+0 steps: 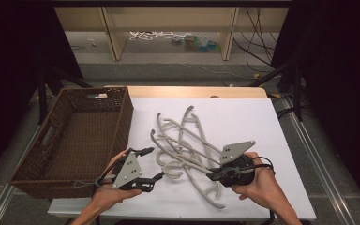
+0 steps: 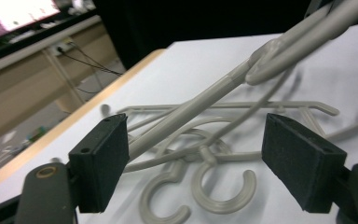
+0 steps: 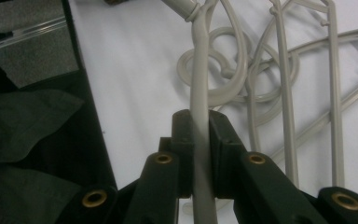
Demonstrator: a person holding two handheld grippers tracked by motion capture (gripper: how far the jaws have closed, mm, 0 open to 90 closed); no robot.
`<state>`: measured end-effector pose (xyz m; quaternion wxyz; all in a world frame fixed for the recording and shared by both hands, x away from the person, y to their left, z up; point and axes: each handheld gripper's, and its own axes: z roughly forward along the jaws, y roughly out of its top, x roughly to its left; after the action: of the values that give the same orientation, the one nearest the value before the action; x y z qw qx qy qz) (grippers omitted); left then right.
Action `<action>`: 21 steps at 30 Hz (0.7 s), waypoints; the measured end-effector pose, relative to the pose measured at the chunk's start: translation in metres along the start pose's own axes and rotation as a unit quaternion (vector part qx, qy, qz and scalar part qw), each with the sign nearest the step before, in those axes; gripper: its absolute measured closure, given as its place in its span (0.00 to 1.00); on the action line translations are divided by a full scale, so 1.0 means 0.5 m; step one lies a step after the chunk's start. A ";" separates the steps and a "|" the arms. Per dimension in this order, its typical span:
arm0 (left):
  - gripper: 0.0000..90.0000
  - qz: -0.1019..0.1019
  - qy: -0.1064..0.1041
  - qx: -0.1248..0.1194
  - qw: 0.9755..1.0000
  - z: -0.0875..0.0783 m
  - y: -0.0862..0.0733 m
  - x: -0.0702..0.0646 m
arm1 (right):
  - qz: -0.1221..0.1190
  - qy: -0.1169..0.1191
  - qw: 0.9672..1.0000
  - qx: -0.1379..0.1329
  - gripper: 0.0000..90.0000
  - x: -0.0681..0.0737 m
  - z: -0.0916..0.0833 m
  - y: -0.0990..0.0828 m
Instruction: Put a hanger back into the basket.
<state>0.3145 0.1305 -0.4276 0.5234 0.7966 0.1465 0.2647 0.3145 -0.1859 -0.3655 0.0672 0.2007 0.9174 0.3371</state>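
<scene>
Light, stiff, smooth plastic hangers, tangled in a pile on the bench beside the basket. Right hand-held gripper clenched on one hanger arm; left hand-held gripper released, facing the hooks. Best taken at a straight arm, since easily snagged.

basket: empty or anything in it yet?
Empty. The high view shows the basket with only bare wicker floor; the hangers all lie on the white table.

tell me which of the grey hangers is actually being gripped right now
The hanger whose arm runs between the shut right tongs, lifted off the white board; the other hangers lie loose in the pile, and the open left tongs clamp none.
</scene>
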 end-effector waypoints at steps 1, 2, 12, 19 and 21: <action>0.27 0.012 -0.005 0.007 1.000 0.006 0.001 -0.001 | 0.001 0.004 1.000 -0.001 0.92 0.003 -0.002 -0.001; 0.27 0.016 -0.008 0.011 1.000 0.012 0.001 -0.003 | -0.001 0.004 1.000 -0.006 0.92 0.005 -0.003 -0.002; 0.40 0.055 -0.046 0.019 0.997 0.045 0.014 -0.007 | -0.029 0.028 0.999 -0.003 0.92 0.027 -0.010 -0.001; 0.57 0.090 -0.084 0.018 0.992 0.046 0.019 -0.016 | -0.042 0.042 0.998 -0.002 0.92 0.034 -0.006 0.002; 0.65 0.103 -0.100 0.022 0.989 0.046 0.019 -0.015 | -0.044 0.045 0.998 0.000 0.92 0.034 -0.006 0.002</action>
<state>0.3214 0.1052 -0.4279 0.4881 0.8409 0.0167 0.2333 0.2987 -0.1800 -0.3622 0.0405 0.1449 0.9273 0.3427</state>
